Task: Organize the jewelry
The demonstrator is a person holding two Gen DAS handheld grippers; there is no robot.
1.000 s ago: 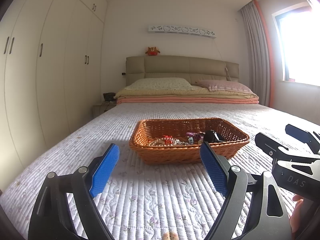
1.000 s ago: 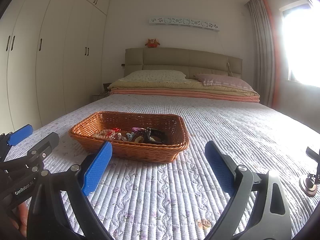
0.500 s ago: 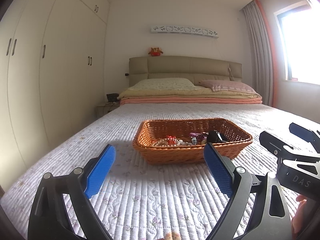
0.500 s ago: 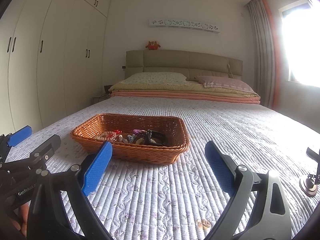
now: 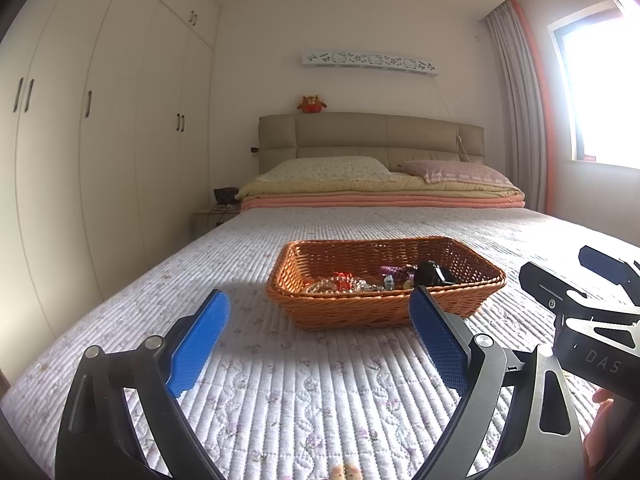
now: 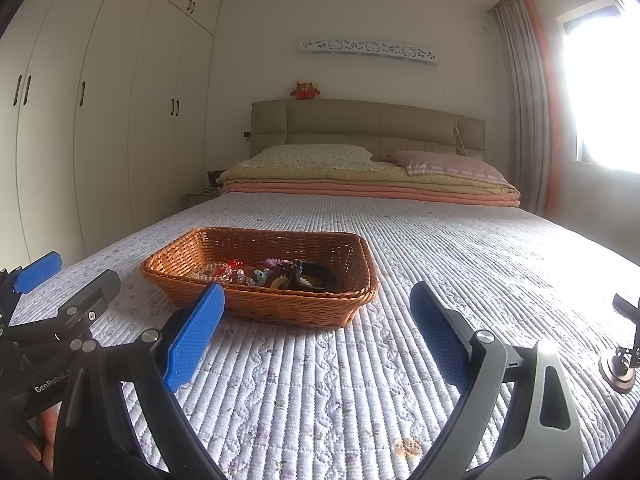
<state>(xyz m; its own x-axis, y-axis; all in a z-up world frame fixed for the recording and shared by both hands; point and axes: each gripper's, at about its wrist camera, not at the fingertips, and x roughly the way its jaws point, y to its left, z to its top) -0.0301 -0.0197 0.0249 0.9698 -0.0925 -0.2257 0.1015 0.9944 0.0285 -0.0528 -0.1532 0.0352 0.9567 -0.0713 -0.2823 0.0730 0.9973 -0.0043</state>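
Left hand-held gripper (image 5: 320,328) released, jaws wide apart, nothing between them, low over bed (image 5: 280,380). Right hand-held gripper (image 6: 318,328) likewise released and empty. Basket (image 5: 384,312) on quilt, centre of left view, left of centre in right view (image 6: 260,304). Jewelry (image 5: 344,284) heaped inside basket: clear beads, red piece, purple piece, black clip (image 6: 312,274). Both grippers short of basket, not touching it.

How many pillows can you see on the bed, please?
2: a floral cream pillow on the left below the headboard, and a pink pillow beside it on the right. Others may be hidden.
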